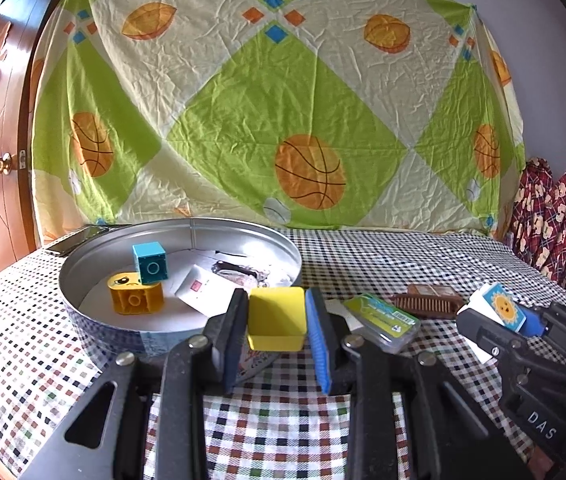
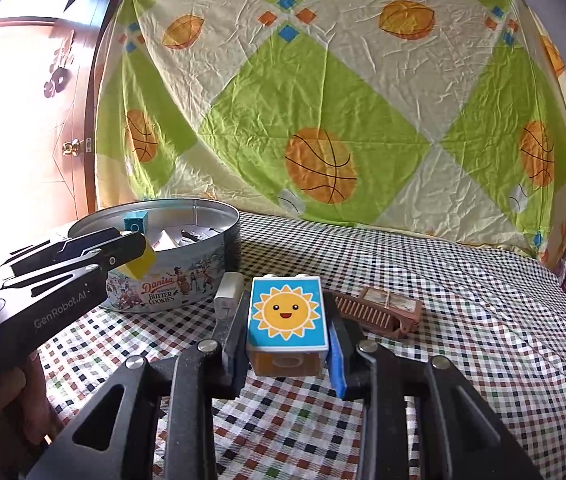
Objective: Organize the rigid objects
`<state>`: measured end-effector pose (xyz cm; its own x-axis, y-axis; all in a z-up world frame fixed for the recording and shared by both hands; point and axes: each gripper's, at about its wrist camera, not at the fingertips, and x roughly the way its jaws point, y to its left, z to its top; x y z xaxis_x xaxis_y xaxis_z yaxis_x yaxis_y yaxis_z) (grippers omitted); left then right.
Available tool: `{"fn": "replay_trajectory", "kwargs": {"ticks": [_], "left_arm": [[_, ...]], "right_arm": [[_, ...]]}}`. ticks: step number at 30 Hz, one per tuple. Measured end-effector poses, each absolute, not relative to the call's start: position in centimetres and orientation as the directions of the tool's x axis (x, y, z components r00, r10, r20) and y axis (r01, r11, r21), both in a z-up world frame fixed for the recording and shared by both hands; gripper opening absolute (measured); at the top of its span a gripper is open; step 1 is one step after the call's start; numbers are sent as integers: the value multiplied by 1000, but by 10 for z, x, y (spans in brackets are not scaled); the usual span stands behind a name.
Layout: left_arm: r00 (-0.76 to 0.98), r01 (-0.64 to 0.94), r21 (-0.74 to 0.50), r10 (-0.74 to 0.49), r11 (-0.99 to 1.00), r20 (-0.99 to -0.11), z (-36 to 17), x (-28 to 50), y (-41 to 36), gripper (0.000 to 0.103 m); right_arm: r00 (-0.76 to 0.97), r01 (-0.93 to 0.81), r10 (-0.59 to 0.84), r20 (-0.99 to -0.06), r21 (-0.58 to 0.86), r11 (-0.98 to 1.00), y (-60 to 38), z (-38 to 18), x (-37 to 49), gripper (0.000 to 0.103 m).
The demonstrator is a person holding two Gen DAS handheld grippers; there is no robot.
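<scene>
My left gripper [image 1: 277, 320] is shut on a small yellow box [image 1: 277, 318], held just in front of the round cookie tin [image 1: 95, 320]. Inside the tin lie a yellow toy block [image 1: 135, 299] and a teal block [image 1: 150, 262] leaning on it, along with white papers. My right gripper [image 2: 289, 320] is shut on a block with a sun picture [image 2: 287, 312], above the checked cloth. In the right wrist view the left gripper [image 2: 139, 258] with its yellow box [image 2: 143, 264] hangs at the tin's [image 2: 187, 280] near wall. The left wrist view has the right gripper [image 1: 503, 312] at its right edge.
A brown comb-like piece [image 1: 429, 300] [image 2: 379, 308], a green-labelled clear case [image 1: 383, 318] and a white adapter [image 2: 229, 294] lie on the checked cloth. A phone [image 1: 79, 238] rests behind the tin. A patterned sheet hangs at the back; a wooden door stands left.
</scene>
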<state>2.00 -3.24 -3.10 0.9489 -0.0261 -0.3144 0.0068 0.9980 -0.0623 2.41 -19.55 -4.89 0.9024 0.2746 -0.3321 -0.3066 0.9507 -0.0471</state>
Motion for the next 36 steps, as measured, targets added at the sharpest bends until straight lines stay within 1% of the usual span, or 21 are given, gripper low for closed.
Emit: {"fn": "replay_trajectory", "kwargs": {"ticks": [13, 36], "left_arm": [[957, -11, -24, 4, 1000, -291, -31, 17, -28, 29], [963, -64, -34, 52, 997, -265, -30, 11, 4, 29]], "right_arm": [[890, -342, 304, -339, -56, 938, -175, -50, 24, 34], [853, -411, 370, -368, -37, 911, -143, -50, 29, 34]]}}
